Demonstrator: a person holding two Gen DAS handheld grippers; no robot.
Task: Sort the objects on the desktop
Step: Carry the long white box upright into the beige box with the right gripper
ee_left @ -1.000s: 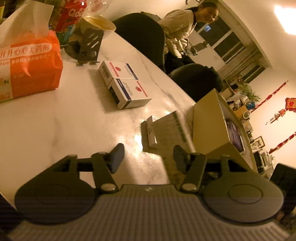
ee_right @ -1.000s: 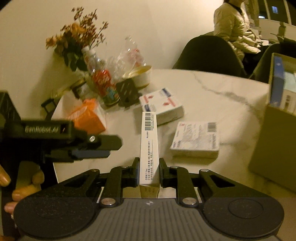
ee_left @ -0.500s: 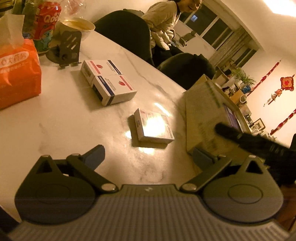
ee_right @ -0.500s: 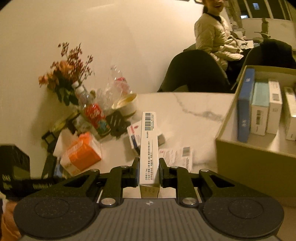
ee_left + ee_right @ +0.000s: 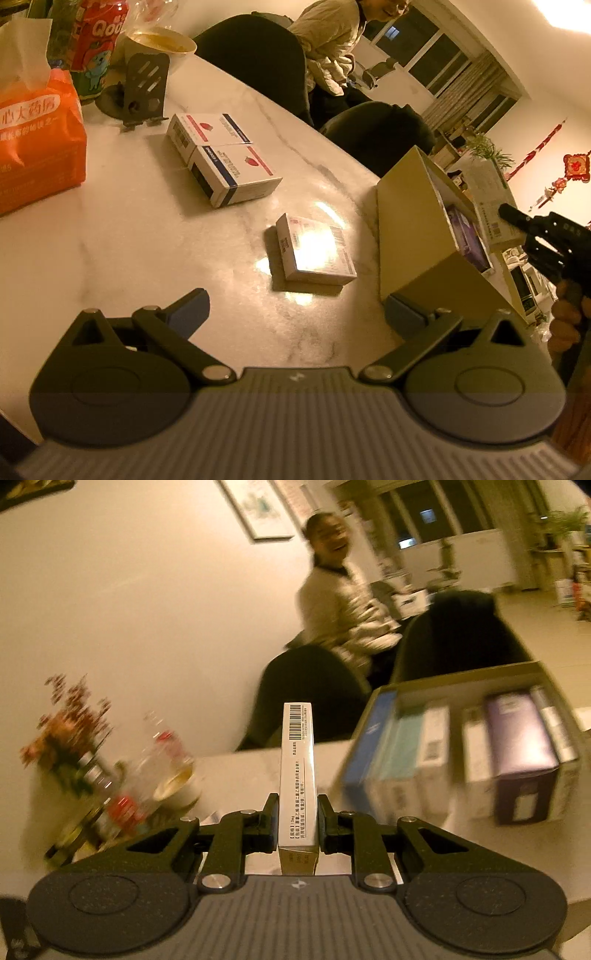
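- Slim white carton (image 5: 297, 771), barcode on its narrow face, is clamped upright in the right gripper (image 5: 297, 823), held above the table edge.
- Open cardboard box (image 5: 461, 675) beside it holds upright cartons: blue, teal, white, purple.
- Left gripper (image 5: 295, 314) spread wide, empty, over the marble table (image 5: 147, 236), near a flat white pack (image 5: 316, 249).

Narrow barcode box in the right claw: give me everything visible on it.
The narrow box is slim white printed cardboard, with a barcode at its far end, small dark text along its edge and a tan near flap. The right claw is shut on its flat sides near the near end; nothing else touches it. It points forward in the air, left of the open cardboard box.
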